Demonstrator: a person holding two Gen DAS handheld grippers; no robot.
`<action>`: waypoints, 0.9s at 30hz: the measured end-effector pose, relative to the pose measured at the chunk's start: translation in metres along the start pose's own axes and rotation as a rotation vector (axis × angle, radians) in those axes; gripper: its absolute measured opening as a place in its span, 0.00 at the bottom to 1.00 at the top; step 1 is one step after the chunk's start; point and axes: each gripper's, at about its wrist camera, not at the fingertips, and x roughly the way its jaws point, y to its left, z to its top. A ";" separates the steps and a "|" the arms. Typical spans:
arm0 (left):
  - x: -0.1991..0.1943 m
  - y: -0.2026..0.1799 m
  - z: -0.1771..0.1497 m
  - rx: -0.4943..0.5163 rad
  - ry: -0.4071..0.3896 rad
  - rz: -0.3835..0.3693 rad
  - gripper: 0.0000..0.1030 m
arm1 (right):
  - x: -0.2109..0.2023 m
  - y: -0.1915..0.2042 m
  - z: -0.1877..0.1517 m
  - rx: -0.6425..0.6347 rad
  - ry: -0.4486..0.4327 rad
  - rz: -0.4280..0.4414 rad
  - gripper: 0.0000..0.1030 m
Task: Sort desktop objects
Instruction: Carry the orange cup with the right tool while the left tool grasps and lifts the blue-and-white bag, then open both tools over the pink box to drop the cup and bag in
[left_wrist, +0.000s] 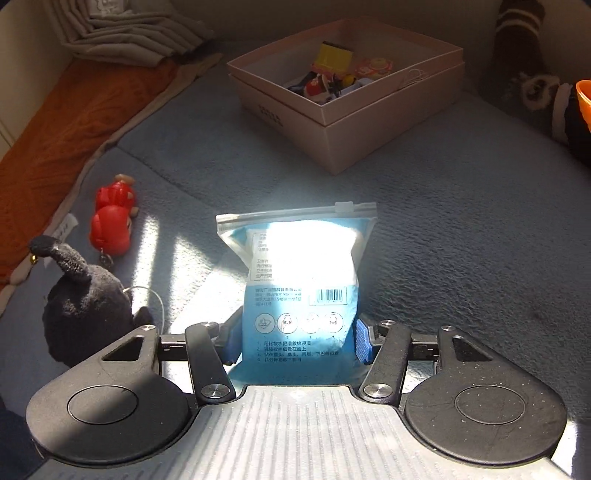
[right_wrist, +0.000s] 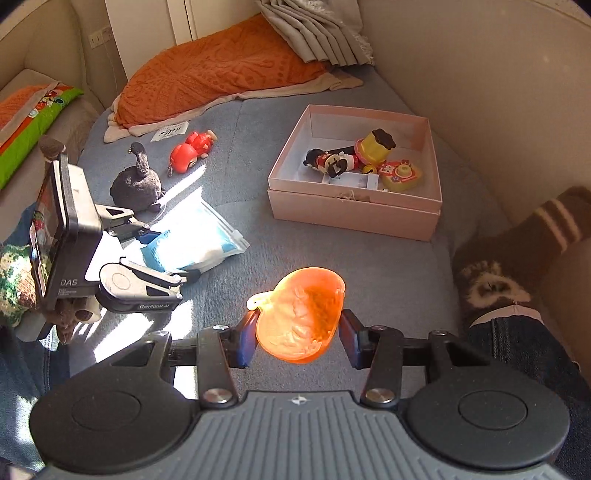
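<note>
A blue and white zip pouch lies on the blue-grey blanket in a patch of sun, and my left gripper is shut on its near end, a blue pad pressing each side. From the right wrist view the same pouch shows with the left gripper around it. My right gripper is shut on an orange translucent heart-shaped toy, held above the blanket. The open pink box holds several small toys and stands beyond both grippers; in the left wrist view the pink box is ahead and slightly right.
A red figure toy and a black plush lie left of the pouch. An orange blanket and folded grey cloth lie at the back. A person's striped-sock foot rests at right.
</note>
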 end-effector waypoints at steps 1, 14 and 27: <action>-0.013 -0.009 -0.001 0.029 -0.011 -0.005 0.57 | -0.007 -0.004 0.004 -0.005 -0.010 -0.001 0.45; -0.041 -0.058 0.158 0.318 -0.387 0.004 0.60 | -0.028 -0.050 0.023 -0.012 -0.118 -0.115 0.45; -0.017 -0.034 0.114 0.067 -0.269 -0.050 0.94 | 0.009 -0.051 0.025 -0.021 -0.022 -0.131 0.45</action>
